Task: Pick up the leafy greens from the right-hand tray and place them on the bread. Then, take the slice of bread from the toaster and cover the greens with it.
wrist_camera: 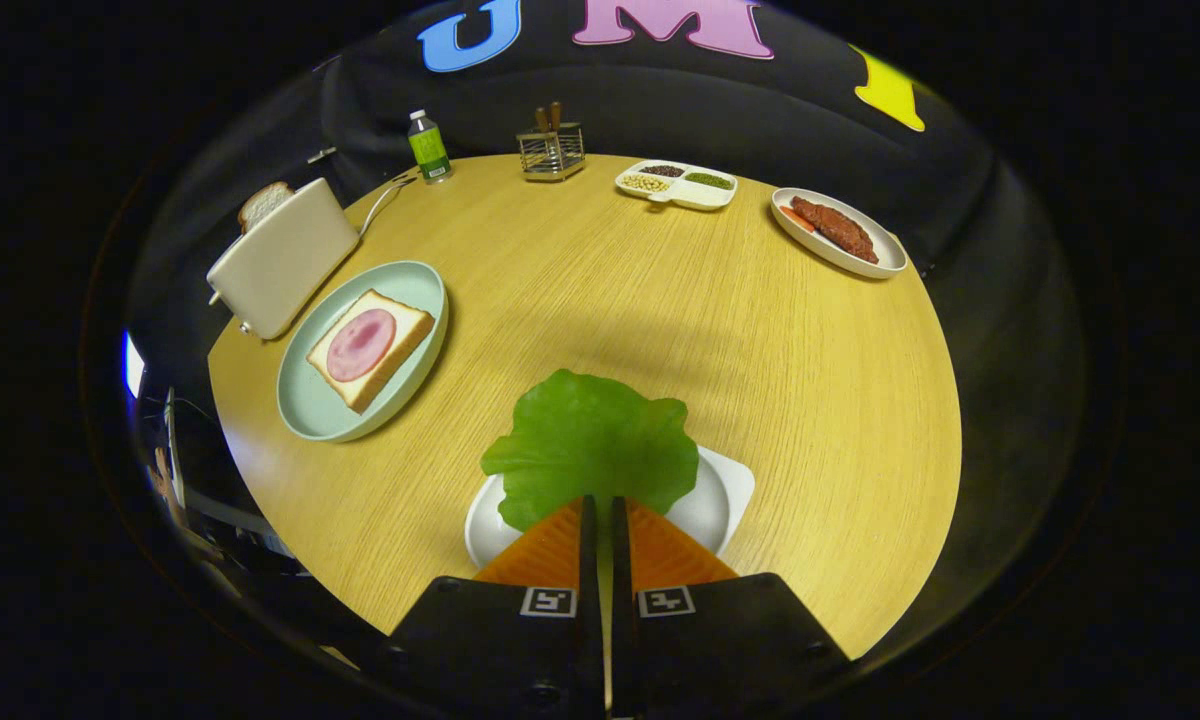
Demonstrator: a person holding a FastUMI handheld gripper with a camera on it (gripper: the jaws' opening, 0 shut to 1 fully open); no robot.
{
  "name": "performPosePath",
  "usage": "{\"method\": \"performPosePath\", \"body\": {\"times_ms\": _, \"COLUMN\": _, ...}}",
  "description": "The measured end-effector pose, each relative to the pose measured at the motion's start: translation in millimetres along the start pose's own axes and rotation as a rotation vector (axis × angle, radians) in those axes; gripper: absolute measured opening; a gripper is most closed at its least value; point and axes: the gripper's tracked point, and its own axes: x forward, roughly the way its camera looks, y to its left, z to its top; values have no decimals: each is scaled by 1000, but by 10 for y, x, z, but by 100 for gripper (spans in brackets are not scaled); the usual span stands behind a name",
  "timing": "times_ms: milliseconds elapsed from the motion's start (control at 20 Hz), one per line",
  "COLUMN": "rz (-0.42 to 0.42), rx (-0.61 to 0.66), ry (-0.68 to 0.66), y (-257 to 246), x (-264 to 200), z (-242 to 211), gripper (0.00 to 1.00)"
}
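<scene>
Green lettuce leaf (592, 450) pinched in the closed claw (605, 505) above its white tray (725, 495).

- The bottle (428, 147) has a label too small to read.
- Two square coded markers (547, 601), with no letters, sit on the gripper (604, 502), whose fingers pinch the leafy greens (590, 440).
</scene>
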Motion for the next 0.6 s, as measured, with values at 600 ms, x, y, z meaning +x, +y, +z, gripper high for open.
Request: {"method": "performPosePath", "body": {"times_ms": 600, "rz": 133, "rx": -39, "ry": -249, "y": 1031, "x": -794, "z": 1084, "gripper": 8}}
